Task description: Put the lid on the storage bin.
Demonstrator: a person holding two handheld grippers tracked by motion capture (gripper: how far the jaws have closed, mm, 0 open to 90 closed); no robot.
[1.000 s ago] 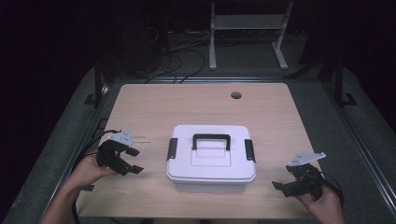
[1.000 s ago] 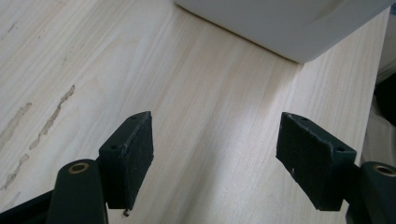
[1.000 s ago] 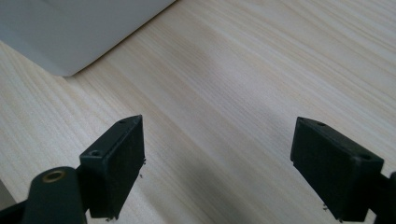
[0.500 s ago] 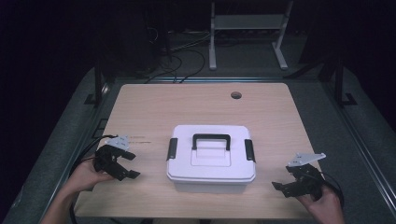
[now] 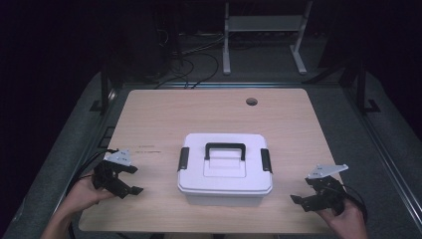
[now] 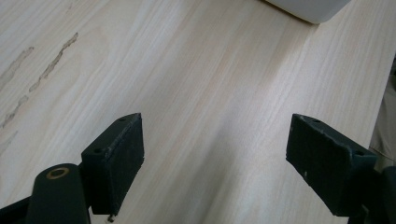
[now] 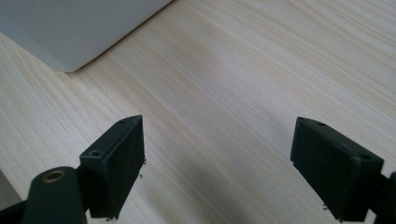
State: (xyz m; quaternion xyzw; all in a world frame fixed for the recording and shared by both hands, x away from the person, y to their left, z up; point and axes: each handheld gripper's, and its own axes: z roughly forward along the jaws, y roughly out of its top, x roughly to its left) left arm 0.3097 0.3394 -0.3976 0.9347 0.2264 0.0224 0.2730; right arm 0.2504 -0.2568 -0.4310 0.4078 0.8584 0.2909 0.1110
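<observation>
A white plastic box [image 5: 225,170] with a black handle [image 5: 225,148] and black side latches sits shut near the table's front middle. My left gripper [image 5: 131,179] is held low over the wood at the front left, well to the left of the box, jaws wide open and empty. My right gripper [image 5: 303,194] is held at the front right, also open and empty. A corner of the box [image 6: 308,8] shows at the top of the left gripper view, and its side [image 7: 74,28] at the top left of the right gripper view.
The wooden table [image 5: 209,114] has a round cable hole [image 5: 252,101] at the back right and faint marks [image 5: 147,147] left of the box. Cables trail off the left edge. A white metal stand [image 5: 261,35] rises behind the table.
My left gripper has drawn back toward the front left edge, a little farther from the box. The right gripper has hardly moved. The box has stayed still.
</observation>
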